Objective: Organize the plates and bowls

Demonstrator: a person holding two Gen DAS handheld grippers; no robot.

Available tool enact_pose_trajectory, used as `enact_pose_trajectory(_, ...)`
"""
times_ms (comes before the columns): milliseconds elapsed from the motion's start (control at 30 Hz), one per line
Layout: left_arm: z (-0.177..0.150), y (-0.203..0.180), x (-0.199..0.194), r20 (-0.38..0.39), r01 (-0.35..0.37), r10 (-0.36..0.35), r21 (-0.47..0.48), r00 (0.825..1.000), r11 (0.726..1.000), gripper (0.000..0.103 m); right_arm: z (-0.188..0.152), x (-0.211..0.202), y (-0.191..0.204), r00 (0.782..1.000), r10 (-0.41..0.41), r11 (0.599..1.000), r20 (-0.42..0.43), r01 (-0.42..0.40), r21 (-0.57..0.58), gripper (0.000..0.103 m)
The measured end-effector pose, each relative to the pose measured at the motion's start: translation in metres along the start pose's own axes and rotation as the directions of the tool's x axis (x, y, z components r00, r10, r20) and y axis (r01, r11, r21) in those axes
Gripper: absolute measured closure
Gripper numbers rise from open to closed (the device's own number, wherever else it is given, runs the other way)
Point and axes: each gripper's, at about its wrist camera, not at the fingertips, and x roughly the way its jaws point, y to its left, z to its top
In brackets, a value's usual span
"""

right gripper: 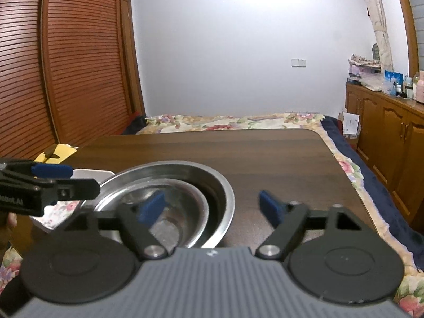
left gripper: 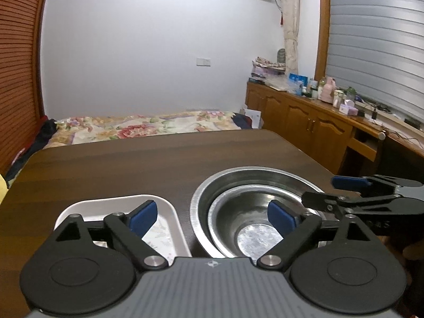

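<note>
Hovering low, left gripper (left gripper: 212, 218) and right gripper (right gripper: 212, 208) wide open, empty | small steel bowl (left gripper: 254, 225) nested in large steel bowl (left gripper: 238, 177) ahead | white floral rectangular plate (left gripper: 164, 234) beside, seemingly left to stack

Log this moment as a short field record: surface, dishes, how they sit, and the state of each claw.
surface: dark wooden table
large steel bowl: on the table, right of the tray
small steel bowl: nested inside the large one
white tray: rectangular, floral base, beside the bowls
left claw: open, empty, above the gap between tray and bowls
right claw: open, empty, over the large bowl's right rim
</note>
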Motion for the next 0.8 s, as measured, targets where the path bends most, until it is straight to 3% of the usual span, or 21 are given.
enact_pose_trajectory(67, -0.001, 0.001, 0.0, 0.005, -0.006, 0.006, -0.002, 1.0, 1.0, 0.008, -0.001, -0.002, 0.001, 1.0, -0.001, 1.0, 0.016, 0.001, -0.01, 0.013)
enact_pose_trajectory(567, -0.011, 0.0, 0.005, -0.025, -0.002, 0.002, 0.003, 1.0, 1.0, 0.008, -0.008, 0.005, -0.004, 1.0, -0.016, 0.999, -0.009, 0.016, 0.036, 0.012)
enact_pose_trajectory(667, -0.012, 0.003, 0.007, -0.038, 0.022, -0.023, -0.023, 0.999, 0.999, 0.012, -0.009, 0.006, -0.004, 1.0, -0.009, 0.999, -0.013, 0.009, 0.042, 0.012)
enact_pose_trajectory(800, -0.014, 0.003, 0.007, -0.05, 0.046, -0.049, -0.045, 0.998, 0.998, 0.031, -0.01, 0.007, -0.004, 1.0, -0.001, 0.999, -0.02, 0.002, 0.053, 0.016)
